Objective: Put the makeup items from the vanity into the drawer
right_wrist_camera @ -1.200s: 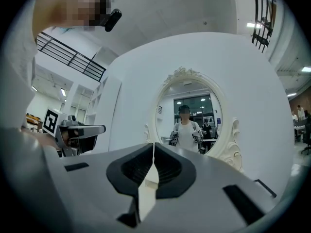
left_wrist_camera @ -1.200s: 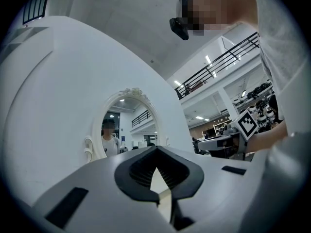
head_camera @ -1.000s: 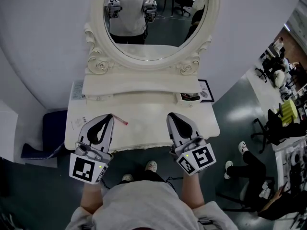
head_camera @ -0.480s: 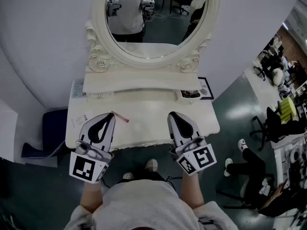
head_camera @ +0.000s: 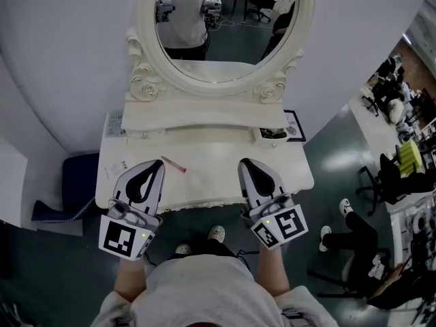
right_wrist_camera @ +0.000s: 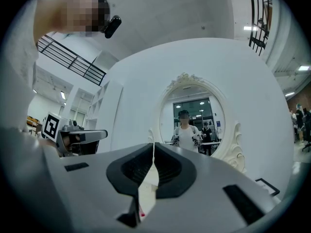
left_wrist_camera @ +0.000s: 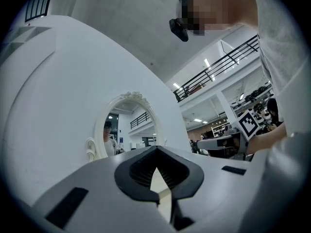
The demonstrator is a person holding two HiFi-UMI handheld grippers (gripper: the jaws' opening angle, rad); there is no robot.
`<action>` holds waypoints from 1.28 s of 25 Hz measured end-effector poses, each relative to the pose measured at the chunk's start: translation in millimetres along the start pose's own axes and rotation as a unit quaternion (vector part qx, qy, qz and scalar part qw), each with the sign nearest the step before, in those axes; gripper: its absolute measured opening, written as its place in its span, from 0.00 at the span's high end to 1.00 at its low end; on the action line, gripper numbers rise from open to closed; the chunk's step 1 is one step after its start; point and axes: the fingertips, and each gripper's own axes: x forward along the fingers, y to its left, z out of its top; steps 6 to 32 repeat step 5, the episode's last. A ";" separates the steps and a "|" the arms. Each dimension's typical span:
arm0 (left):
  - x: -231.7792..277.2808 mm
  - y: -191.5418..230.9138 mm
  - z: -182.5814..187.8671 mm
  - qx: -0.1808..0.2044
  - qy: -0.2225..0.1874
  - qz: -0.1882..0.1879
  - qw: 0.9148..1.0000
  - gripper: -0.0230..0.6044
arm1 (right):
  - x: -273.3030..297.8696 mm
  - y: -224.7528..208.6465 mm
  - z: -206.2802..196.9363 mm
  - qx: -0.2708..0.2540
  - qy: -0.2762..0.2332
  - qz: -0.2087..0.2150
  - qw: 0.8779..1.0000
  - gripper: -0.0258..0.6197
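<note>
- Closed on nothing, the left gripper [head_camera: 157,165] and right gripper [head_camera: 244,163] hang over the vanity [head_camera: 211,176] front edge, with bare top between them.
- A pink pencil [head_camera: 173,164] lies just beside the left tips.
- The drawer [head_camera: 271,136] stands open at the back right.

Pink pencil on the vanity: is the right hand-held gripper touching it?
Apart. The head view shows bare tabletop between the pink pencil and the right hand-held gripper.
</note>
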 end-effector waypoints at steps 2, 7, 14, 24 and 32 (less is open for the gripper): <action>-1.5 0.8 0.5 0.000 -0.001 0.001 1.000 0.95 | 0.3 1.9 -0.1 0.000 0.000 0.001 1.000 0.92; -3.6 1.9 1.0 0.000 -0.001 0.002 1.000 0.95 | 0.8 4.5 -0.1 0.001 -0.001 0.002 1.000 0.92; -3.6 1.9 1.0 0.000 -0.001 0.002 1.000 0.95 | 0.8 4.5 -0.1 0.001 -0.001 0.002 1.000 0.92; -3.6 1.9 1.0 0.000 -0.001 0.002 1.000 0.95 | 0.8 4.5 -0.1 0.001 -0.001 0.002 1.000 0.92; -3.6 1.9 1.0 0.000 -0.001 0.002 1.000 0.95 | 0.8 4.5 -0.1 0.001 -0.001 0.002 1.000 0.92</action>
